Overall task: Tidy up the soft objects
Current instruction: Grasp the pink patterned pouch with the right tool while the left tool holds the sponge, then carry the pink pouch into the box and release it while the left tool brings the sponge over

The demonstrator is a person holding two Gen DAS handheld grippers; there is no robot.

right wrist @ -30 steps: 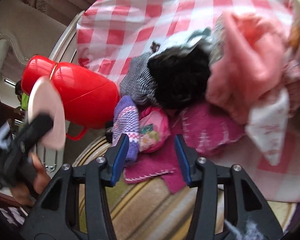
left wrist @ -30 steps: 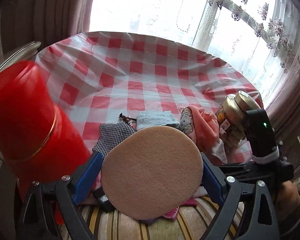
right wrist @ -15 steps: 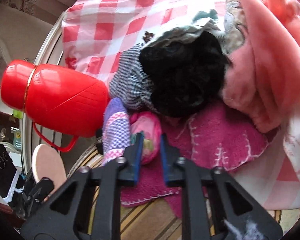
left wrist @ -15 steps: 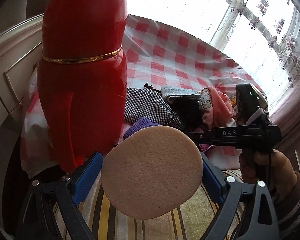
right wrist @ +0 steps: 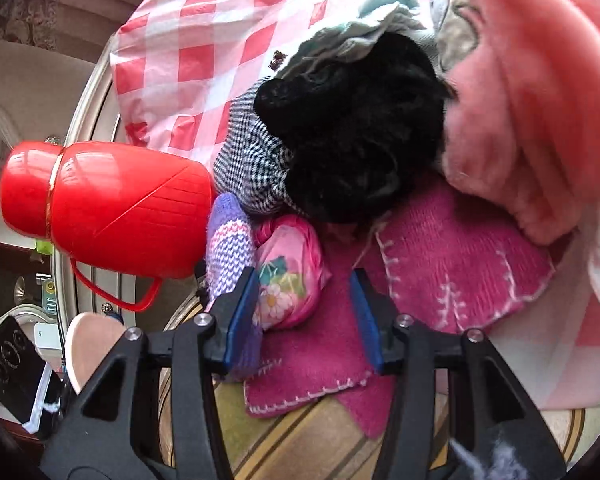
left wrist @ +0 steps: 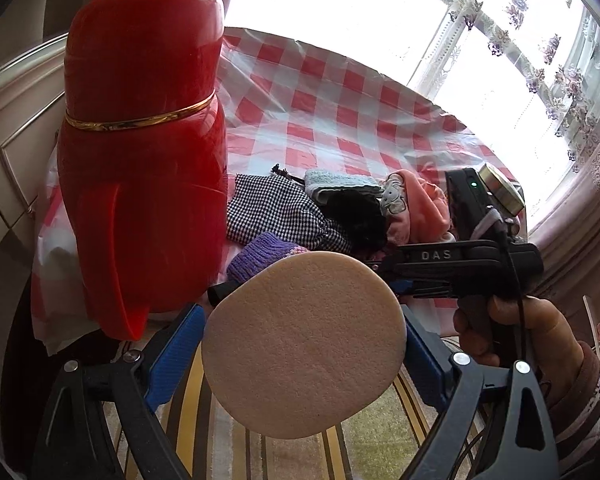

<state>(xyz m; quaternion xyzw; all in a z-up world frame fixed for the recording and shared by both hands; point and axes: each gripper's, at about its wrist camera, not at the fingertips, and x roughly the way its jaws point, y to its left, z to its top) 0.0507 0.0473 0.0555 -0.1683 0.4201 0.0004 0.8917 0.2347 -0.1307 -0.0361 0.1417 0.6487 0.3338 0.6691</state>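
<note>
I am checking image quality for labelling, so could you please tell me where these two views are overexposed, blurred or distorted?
Left wrist view: the window is blown out white, and fisheye bends the red plastic thermos flask. Right wrist view: evenly lit, but the fluffy pink fleece garment is smeared at the right edge.

The letters "DAS" stand in grey on the right gripper's (left wrist: pixel 384 276) black arm.

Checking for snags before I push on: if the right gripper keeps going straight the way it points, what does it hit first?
Probably the magenta felt cloth lying between the open right gripper fingers; the small pink floral pouch sits just inside its left finger. Depth is uncertain.
</note>
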